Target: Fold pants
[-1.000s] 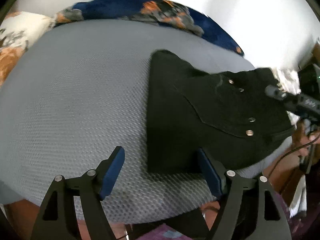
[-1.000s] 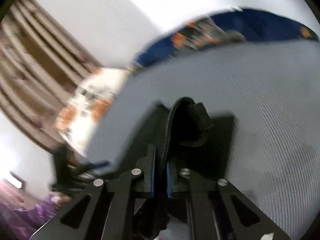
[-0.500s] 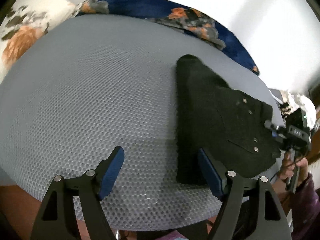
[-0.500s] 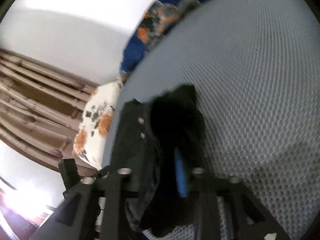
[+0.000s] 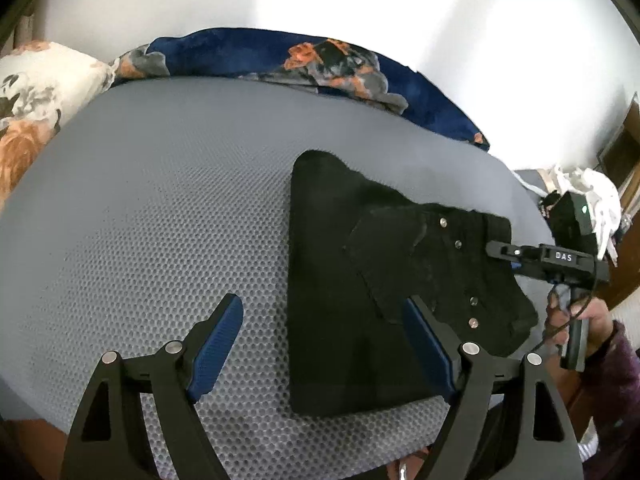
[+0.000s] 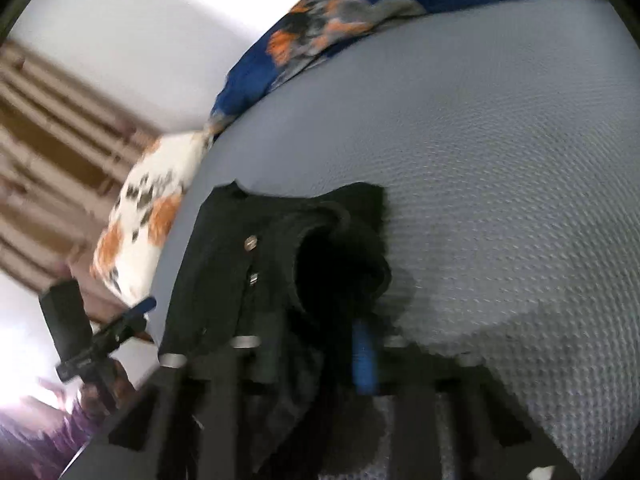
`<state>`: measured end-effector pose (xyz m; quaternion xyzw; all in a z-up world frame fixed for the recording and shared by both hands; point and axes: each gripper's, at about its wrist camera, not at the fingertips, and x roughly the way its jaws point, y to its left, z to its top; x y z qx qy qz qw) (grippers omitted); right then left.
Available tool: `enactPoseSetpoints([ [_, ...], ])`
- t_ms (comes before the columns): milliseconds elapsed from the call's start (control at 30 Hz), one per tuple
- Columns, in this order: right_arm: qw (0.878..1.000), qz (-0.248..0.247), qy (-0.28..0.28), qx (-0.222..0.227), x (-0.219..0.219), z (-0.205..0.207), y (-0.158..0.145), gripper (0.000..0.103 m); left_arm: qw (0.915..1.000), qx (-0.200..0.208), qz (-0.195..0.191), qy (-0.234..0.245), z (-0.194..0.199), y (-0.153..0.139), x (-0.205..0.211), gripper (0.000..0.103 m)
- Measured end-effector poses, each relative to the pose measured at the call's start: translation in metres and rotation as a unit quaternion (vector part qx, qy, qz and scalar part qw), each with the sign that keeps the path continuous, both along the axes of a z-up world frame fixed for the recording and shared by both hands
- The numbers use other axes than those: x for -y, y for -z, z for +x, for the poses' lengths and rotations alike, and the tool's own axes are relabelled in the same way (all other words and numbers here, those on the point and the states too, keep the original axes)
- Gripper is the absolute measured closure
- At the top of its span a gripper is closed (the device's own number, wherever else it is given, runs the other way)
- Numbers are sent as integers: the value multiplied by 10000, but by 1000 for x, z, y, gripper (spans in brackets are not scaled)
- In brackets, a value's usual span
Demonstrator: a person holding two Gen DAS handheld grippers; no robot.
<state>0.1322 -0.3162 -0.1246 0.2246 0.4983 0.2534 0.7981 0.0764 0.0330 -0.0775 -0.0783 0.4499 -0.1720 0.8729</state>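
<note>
The black pants point(image 5: 344, 300) lie folded on the grey mesh bed cover point(image 5: 160, 208), waist end with metal studs toward the right. My left gripper point(image 5: 324, 344) is open and empty, low over the near edge, its right finger over the pants. My right gripper point(image 5: 496, 252) reaches in from the right over the waistband. In the blurred right wrist view the waistband point(image 6: 320, 256) bunches up in front of my right gripper point(image 6: 320, 360); one blue pad point(image 6: 364, 360) shows, and the jaws look parted around the cloth.
A blue floral blanket point(image 5: 320, 60) lies along the far edge by the white wall. A white floral pillow point(image 5: 32, 96) sits at the far left. A white heap of cloth point(image 5: 592, 196) lies beyond the bed's right end.
The right gripper was shut on the waistband a second ago and has since opened and drawn back. The waist end has come down onto the folded pants. The left gripper stayed open.
</note>
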Motion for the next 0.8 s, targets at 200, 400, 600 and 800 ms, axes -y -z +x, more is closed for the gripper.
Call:
enactPoseSetpoints([
  [200, 9945, 974, -246, 299, -4, 0, -22, 91, 9996, -135, -113, -200, 4, 8, -11, 21],
  [400, 9951, 984, 29, -78, 6, 10, 29, 83, 9997, -162, -120, -142, 6, 11, -6, 21],
  [600, 9966, 729, 380, 99, 17, 2, 11, 54, 9999, -117, -32, 23, 7, 12, 7, 21],
  [800, 9917, 288, 864, 903, 28, -22, -35, 51, 9994, 130, -307, -1, 9, 0, 4, 21],
])
